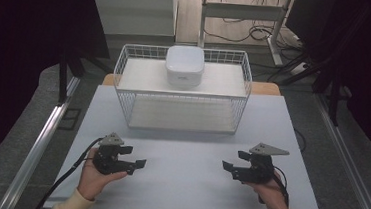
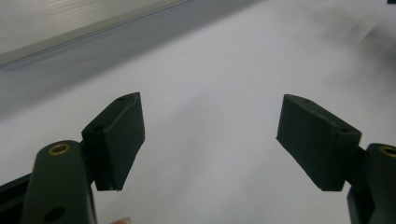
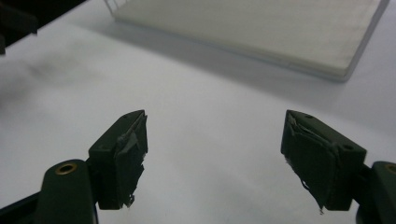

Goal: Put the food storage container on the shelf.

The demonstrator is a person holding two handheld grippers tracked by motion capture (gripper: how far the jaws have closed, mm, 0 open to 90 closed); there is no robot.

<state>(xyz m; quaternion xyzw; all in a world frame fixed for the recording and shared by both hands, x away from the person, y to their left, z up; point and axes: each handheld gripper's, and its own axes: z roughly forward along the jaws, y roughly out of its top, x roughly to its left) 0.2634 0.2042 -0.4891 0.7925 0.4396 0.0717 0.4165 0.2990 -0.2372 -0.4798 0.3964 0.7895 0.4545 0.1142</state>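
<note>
Left gripper (image 1: 133, 156): jaws wide apart, empty, low over the table (image 1: 182, 184), pointing inward. Right gripper (image 1: 233, 164): likewise spread, empty, mirrored. White box (image 1: 184, 66): on the wire basket (image 1: 127, 60), well apart from both.

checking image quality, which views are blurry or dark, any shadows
High view: sharp, table evenly lit, surroundings dark, soft shadow in front of the basket. Left gripper view: jaws sharp, far table soft. Right gripper view: jaws sharp, basket base slightly blurred, shadow along it.
</note>
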